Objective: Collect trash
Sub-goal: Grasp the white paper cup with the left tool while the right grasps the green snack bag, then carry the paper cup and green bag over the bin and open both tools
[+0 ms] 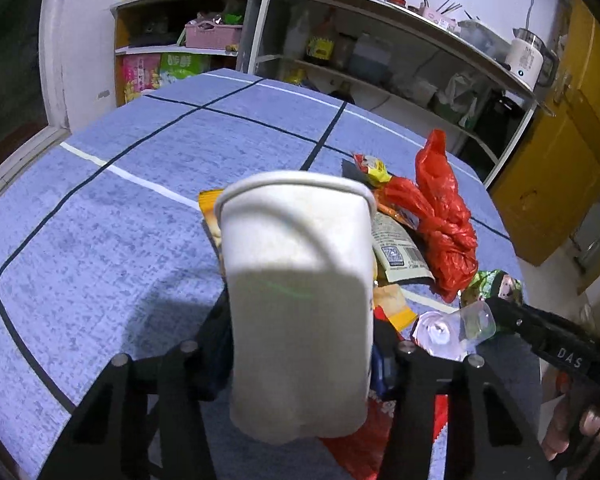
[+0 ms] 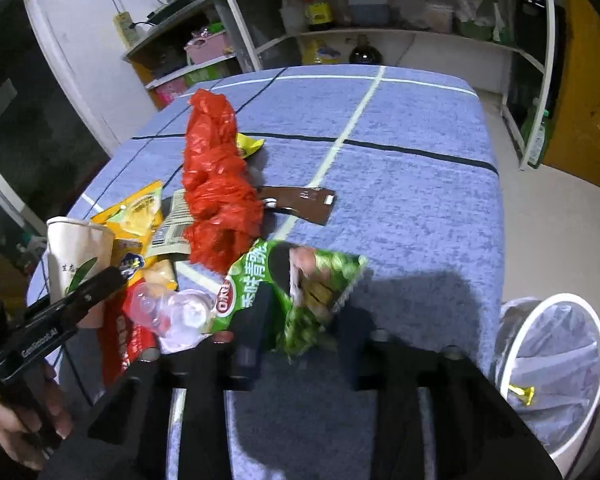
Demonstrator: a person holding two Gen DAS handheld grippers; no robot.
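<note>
My left gripper [image 1: 300, 320] is shut on a white paper cup [image 1: 296, 296], held upright above the blue tablecloth; the cup also shows in the right wrist view [image 2: 74, 256]. My right gripper [image 2: 300, 312] is shut on a green snack bag [image 2: 300, 292], lifted a little off the table; it also shows in the left wrist view [image 1: 496, 284]. A red plastic bag [image 2: 216, 184], yellow wrappers [image 2: 136, 216], a clear crushed plastic bottle [image 2: 176, 312] and a brown card [image 2: 300, 204] lie in a pile on the table.
A white bin with a clear liner [image 2: 556, 364] stands on the floor at the table's right edge, with a yellow wrapper inside. Kitchen shelves [image 2: 380, 32] with bottles and pots stand behind the table [image 2: 420, 200]. A yellow cabinet [image 1: 560, 168] is at the right.
</note>
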